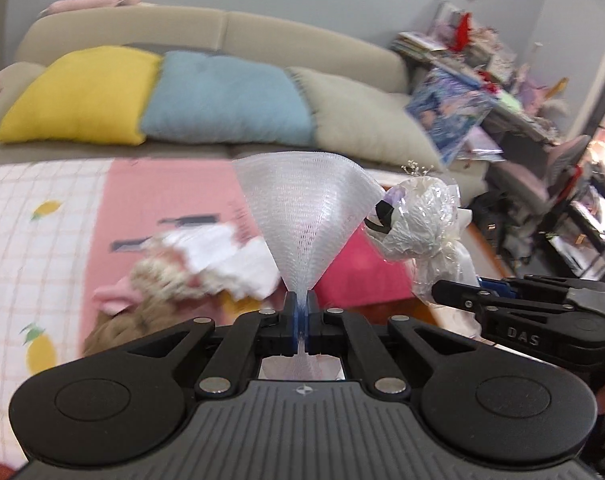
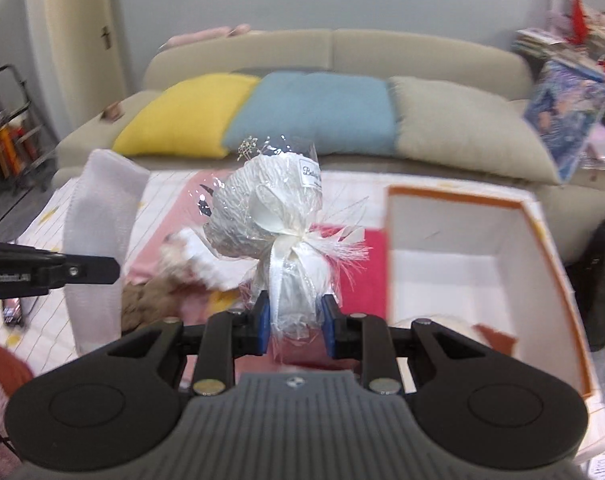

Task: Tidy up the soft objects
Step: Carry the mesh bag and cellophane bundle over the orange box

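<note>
A: Fig. key, containers first; the open box (image 2: 482, 236), white inside w/ orange rim, sits at right in the right-wrist view; contents?

B: Mostly bare white floor; a pale rounded thing and a rust-brown scrap (image 2: 496, 338) show at its near edge, both partly hidden; can't tell what they are.

A: Claws?

B: Left claw (image 1: 301, 312): blue pads pressed together on a strip of white mesh fabric (image 1: 306, 208), which fans upward from the pinch; right claw (image 2: 296, 320): pads part-way apart, clamped on the lower end of a cellophane-wrapped white bundle (image 2: 270, 208) tied w/ a cream ribbon (image 2: 290, 248), held just left of the box.

A: Rest of the soft items?

B: A blurred heap of plush toys (image 1: 174, 276), white, pink, tan, lies on the pink-and-checked blanket (image 1: 42, 240) below both claws; behind, a beige sofa (image 1: 322, 40) w/ yellow (image 1: 82, 96), blue (image 1: 230, 96) and beige cushions (image 1: 366, 120).

A: Writing?

B: White tag (image 2: 310, 172) on the bundle, script starting "B…", rest unreadable; "DAS" embossed on the right claw's arm in the left-wrist view; partial white lettering on the left claw's side, not legible.
</note>
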`<action>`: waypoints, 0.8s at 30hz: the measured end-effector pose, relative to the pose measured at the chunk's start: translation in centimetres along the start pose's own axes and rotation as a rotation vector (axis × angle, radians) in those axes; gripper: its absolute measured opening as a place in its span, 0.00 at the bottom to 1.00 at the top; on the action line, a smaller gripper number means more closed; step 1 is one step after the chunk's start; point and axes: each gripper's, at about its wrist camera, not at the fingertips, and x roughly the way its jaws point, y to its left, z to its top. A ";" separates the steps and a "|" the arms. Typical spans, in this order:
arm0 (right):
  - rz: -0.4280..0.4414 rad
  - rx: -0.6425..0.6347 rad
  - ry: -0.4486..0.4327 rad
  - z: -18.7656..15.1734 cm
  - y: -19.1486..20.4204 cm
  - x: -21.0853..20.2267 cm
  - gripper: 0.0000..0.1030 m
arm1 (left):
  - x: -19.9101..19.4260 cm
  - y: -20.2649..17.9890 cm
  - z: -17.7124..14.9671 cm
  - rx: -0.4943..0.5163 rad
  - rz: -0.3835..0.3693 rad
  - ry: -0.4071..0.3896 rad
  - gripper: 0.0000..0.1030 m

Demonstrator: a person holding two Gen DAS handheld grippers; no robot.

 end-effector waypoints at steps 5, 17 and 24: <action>-0.088 0.021 -0.040 1.3 -3.5 -1.4 0.23 | 1.4 -3.4 2.7 0.059 -0.101 -0.008 0.02; -0.230 0.218 0.008 2.2 -13.5 0.0 0.24 | 9.8 -9.2 8.3 0.053 -0.310 0.079 0.02; -0.297 0.252 0.149 1.2 -17.3 4.2 0.24 | 15.3 -12.8 7.7 0.132 -0.296 0.182 0.02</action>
